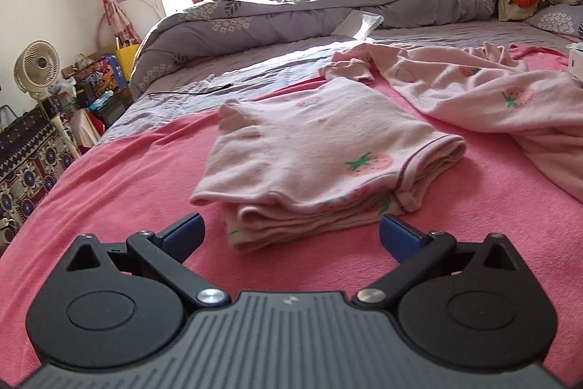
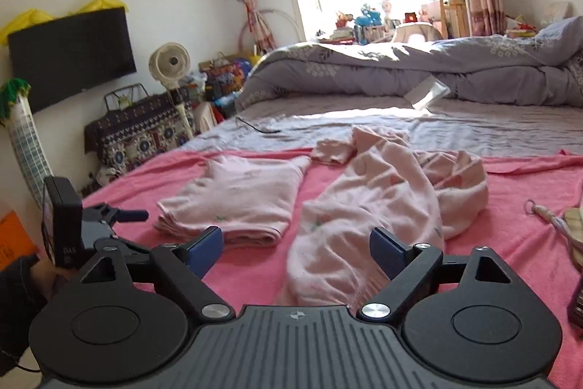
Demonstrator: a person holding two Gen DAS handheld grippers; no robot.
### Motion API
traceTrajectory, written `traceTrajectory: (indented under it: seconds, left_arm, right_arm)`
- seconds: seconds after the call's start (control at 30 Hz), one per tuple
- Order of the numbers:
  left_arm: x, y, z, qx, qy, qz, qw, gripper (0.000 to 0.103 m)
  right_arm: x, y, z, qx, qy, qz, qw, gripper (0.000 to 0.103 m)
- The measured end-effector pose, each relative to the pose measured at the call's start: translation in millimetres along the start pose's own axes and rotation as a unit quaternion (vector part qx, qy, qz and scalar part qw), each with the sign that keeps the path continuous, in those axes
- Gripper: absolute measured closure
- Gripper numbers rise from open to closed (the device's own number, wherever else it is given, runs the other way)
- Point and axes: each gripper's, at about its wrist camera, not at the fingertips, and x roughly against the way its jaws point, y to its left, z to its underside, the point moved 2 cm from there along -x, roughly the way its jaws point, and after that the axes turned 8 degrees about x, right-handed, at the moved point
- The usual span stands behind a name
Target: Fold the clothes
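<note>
Folded strawberry-print top (image 1: 320,152), unfolded garment (image 2: 368,206), no legible writing

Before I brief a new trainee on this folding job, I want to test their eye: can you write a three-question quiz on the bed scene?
1. True or false: the left gripper grips the folded strawberry-print top.
2. Which garment lies before the right gripper? A) folded top B) crumpled pink garment C) grey duvet
3. What colour is the blanket under the clothes?

Key: 1 false, both grippers open; 2 B; 3 pink.
</note>
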Motion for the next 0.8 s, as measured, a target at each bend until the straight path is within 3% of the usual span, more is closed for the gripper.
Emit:
traceTrajectory:
  seconds: [0.1,0.2,0.3,0.33,0.43,0.5,0.6,0.63,0.67,0.8]
  left_arm:
    - [-5.4,31.0,-1.5,0.027,-0.001,-0.025,0.9993,0.000]
    - [-31.2,53.7,14.6,0.052,0.042,-0.036,0.9971,0.000]
    - [-31.6,80.1,26.6,0.136,0.029,0.023,0.9900,0.000]
    - [-30.5,82.9,28.6,0.146,0.026,0.027,0.9886,0.000]
    - [-29.9,68.4,31.4,0.104,0.025,-0.006,0.9943,0.000]
    - [-30.5,62.2,30.7,0.089,0.022,-0.016,0.9957,0.000]
    - [-31.1,65.3,29.2,0.111,0.020,-0.007,0.9936,0.000]
    - [-30.9,67.2,28.8,0.121,0.019,-0.003,0.9924,0.000]
    - [-30.7,66.6,28.5,0.122,0.018,-0.004,0.9923,0.000]
    - [-29.4,63.0,28.1,0.117,0.012,-0.012,0.9929,0.000]
  right_arm:
    - [-46.4,6.5,-19.7,-0.019,-0.005,-0.048,0.999,0.010]
    - [-119.6,1.1,-33.9,-0.065,0.028,-0.050,0.996,0.010]
    - [-199.8,-14.3,-34.7,-0.121,0.072,-0.030,0.990,0.010]
    - [-217.1,-17.7,-33.1,-0.135,0.085,-0.030,0.987,0.010]
    - [-268.9,-25.8,-26.6,-0.173,0.126,-0.033,0.976,0.010]
    - [-290.4,-13.2,-11.5,-0.159,0.126,-0.033,0.979,0.009]
    - [-293.3,11.6,-14.2,-0.113,0.119,-0.028,0.986,0.040]
    - [-289.5,15.8,-16.0,-0.117,0.115,-0.036,0.986,0.066]
    - [-286.1,19.1,-20.9,-0.126,0.111,-0.045,0.985,0.070]
    - [-273.4,34.5,-61.5,-0.137,0.067,-0.075,0.985,0.071]
